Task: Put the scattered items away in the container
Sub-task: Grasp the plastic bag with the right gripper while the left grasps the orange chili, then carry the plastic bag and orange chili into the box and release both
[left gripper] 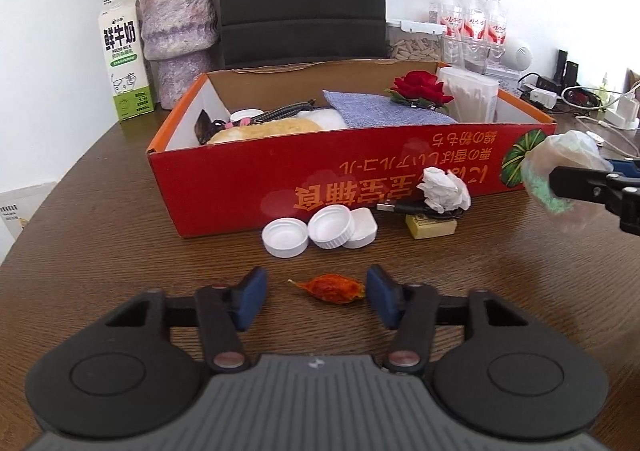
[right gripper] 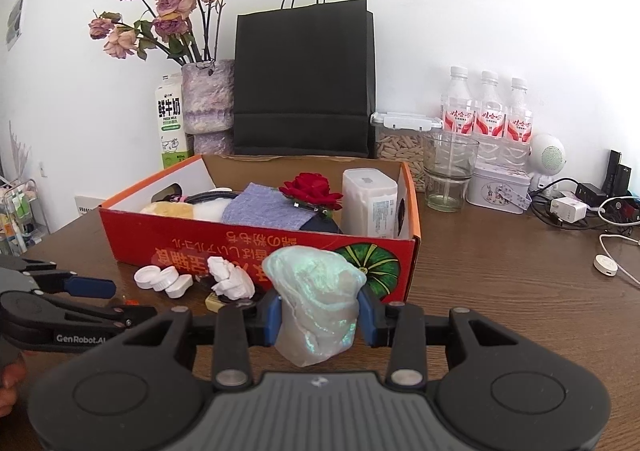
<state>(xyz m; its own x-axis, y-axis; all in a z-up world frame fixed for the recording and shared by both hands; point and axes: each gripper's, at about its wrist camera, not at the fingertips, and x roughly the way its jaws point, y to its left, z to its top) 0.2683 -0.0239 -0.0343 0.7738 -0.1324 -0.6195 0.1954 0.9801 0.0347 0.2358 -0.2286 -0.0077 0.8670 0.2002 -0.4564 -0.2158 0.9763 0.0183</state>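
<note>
A red cardboard box [left gripper: 360, 175] stands on the brown table and holds a blue cloth, a red rose, a white pack and a plush toy. My left gripper [left gripper: 316, 297] is open low over the table, its pads either side of an orange dried chili [left gripper: 330, 288]. Beyond it lie three white bottle caps [left gripper: 318, 230], a crumpled white tissue [left gripper: 444, 189], a black cable and a small yellow block [left gripper: 430, 227]. My right gripper [right gripper: 318, 317] is shut on a crumpled iridescent plastic bag [right gripper: 316, 299], held in front of the box [right gripper: 256, 247]; the bag also shows at the right of the left wrist view [left gripper: 560, 175].
Behind the box stand a vase of dried roses [right gripper: 206, 99], a milk carton [left gripper: 126, 59], a black paper bag [right gripper: 304, 83], three water bottles [right gripper: 486, 111], a glass [right gripper: 448, 175], a tin and a seed container. Chargers and cables [right gripper: 592, 207] lie at the right.
</note>
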